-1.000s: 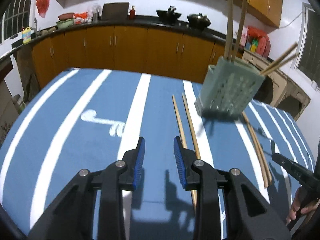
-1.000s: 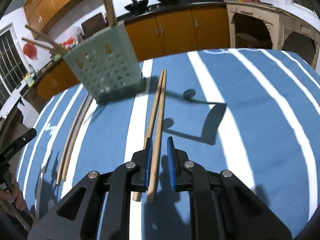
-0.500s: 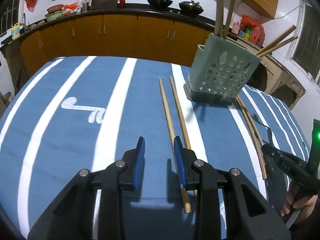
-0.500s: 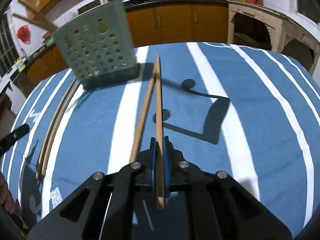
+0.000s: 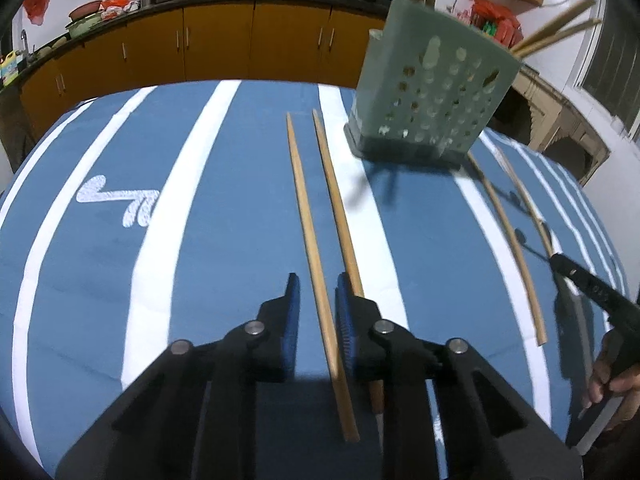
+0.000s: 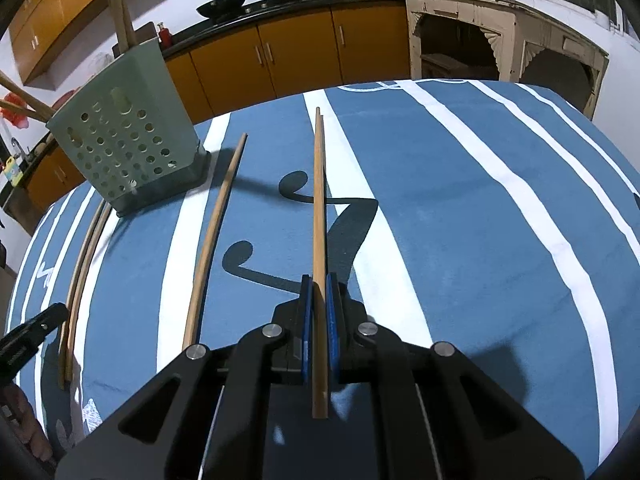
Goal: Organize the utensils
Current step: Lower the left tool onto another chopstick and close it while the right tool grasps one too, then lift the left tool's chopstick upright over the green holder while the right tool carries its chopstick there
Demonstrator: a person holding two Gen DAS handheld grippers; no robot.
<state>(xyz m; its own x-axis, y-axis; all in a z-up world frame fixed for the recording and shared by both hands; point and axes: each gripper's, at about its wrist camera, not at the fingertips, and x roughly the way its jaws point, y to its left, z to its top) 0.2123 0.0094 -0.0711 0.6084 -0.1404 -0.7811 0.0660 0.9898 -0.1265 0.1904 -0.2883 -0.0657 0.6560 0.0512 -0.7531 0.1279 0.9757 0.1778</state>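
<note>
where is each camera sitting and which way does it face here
Left wrist: on the left gripper, angled down its fingers at a chopstick between jaws that have just been closing; the other hand shows at right.
Right wrist: on the right gripper, angled down at its clamped chopstick.
Shared: green utensil holder, striped blue tablecloth, orange cabinets.

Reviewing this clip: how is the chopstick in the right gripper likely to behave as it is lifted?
The chopstick looks stiff and straight, so it probably won't sag. The right gripper pinches it near one end, so it may pivot. Slim wood, likely light.
</note>
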